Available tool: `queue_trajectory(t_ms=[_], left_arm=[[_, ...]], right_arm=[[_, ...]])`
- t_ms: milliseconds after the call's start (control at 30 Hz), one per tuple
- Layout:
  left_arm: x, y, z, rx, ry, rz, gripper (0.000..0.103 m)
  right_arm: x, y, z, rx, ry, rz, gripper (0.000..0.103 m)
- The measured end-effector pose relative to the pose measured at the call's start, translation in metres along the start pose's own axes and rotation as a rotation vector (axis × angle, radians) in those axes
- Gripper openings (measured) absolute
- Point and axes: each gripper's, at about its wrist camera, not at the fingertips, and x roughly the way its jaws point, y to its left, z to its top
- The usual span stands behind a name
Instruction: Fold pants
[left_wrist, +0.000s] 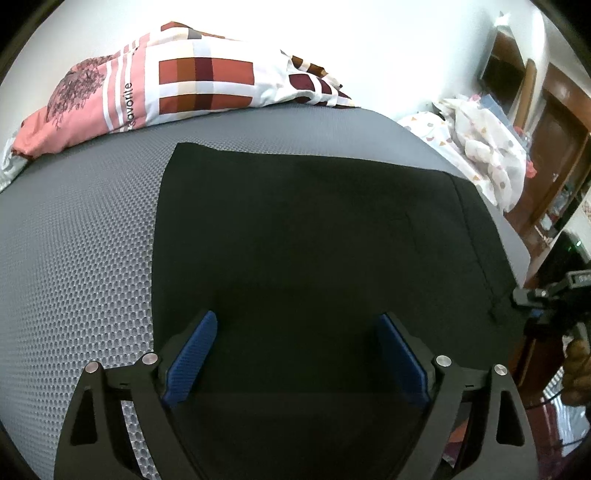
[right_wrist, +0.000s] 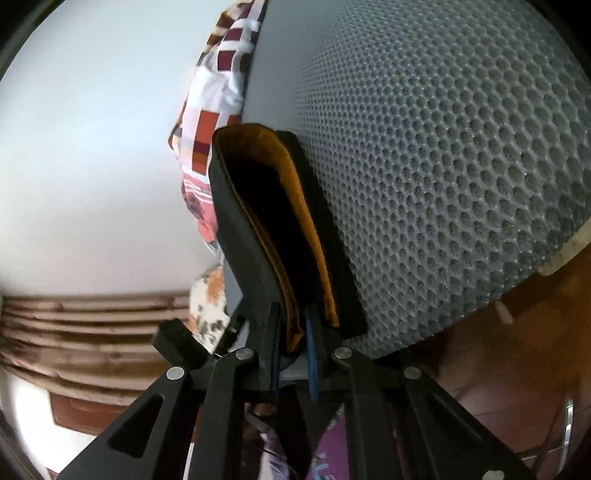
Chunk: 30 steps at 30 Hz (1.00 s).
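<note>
Black pants (left_wrist: 314, 221) lie flat on a grey honeycomb mat (left_wrist: 81, 240), their long side running left to right. My left gripper (left_wrist: 297, 317) hovers over the near part of the pants. It is open wide, with its blue pads (left_wrist: 192, 358) well apart and nothing between them. In the right wrist view my right gripper (right_wrist: 258, 147) is shut on an edge of the pants (right_wrist: 280, 229), a black fold with an orange-tan lining, held just off the mat (right_wrist: 443, 166). That gripper's body (left_wrist: 546, 295) and a hand (left_wrist: 576, 369) show at the pants' right corner.
A checked pink, red and white pillow (left_wrist: 184, 85) lies along the far edge of the mat. A heap of white patterned cloth (left_wrist: 480, 147) sits at the far right, with dark wooden furniture (left_wrist: 554, 147) beyond. The mat's right edge drops to a wooden floor (right_wrist: 498, 350).
</note>
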Motion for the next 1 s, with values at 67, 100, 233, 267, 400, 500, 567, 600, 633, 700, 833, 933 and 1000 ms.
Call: queue_trajectory(t_ms=[67, 100, 233, 267, 400, 500, 567, 600, 633, 700, 833, 933, 1000], left_arm=[[0.000, 0.000, 0.000, 0.003, -0.001, 0.002, 0.089], [0.000, 0.000, 0.000, 0.004, -0.002, 0.003, 0.089], [0.001, -0.002, -0.001, 0.008, -0.003, 0.010, 0.091], [0.001, -0.003, -0.001, 0.009, -0.003, 0.010, 0.092], [0.001, -0.003, -0.001, 0.017, -0.002, 0.008, 0.092], [0.001, -0.003, -0.002, 0.016, -0.003, 0.007, 0.092], [0.001, -0.003, -0.002, 0.016, -0.004, 0.008, 0.092], [0.001, -0.003, -0.002, 0.015, -0.005, 0.009, 0.092], [0.001, -0.003, -0.002, 0.014, -0.007, 0.010, 0.092], [0.000, -0.005, -0.002, 0.018, -0.007, 0.014, 0.092], [0.000, -0.006, -0.002, 0.020, -0.008, 0.016, 0.092], [0.000, -0.006, -0.002, 0.025, -0.013, 0.015, 0.092], [-0.003, -0.004, -0.001, 0.019, -0.022, 0.000, 0.092]], right_arm=[[0.000, 0.008, 0.000, -0.033, 0.005, -0.013, 0.011], [-0.001, 0.010, 0.001, -0.032, 0.009, -0.010, 0.012], [0.001, 0.026, 0.002, -0.119, 0.001, -0.079, 0.017], [0.002, 0.028, 0.002, -0.126, 0.007, -0.074, 0.017], [-0.011, 0.029, 0.008, -0.142, 0.008, -0.094, 0.019], [-0.025, 0.037, 0.015, -0.167, -0.023, -0.119, 0.040], [-0.032, 0.048, 0.021, -0.213, -0.061, -0.160, 0.055], [-0.034, 0.054, 0.025, -0.236, -0.078, -0.180, 0.059], [-0.033, 0.057, 0.029, -0.243, -0.081, -0.181, 0.064], [-0.023, 0.064, 0.034, -0.268, -0.065, -0.189, 0.067], [0.006, 0.070, 0.043, -0.349, -0.054, -0.303, 0.067], [0.023, 0.061, 0.049, -0.343, -0.044, -0.333, 0.060], [0.024, 0.058, 0.049, -0.358, -0.056, -0.331, 0.048]])
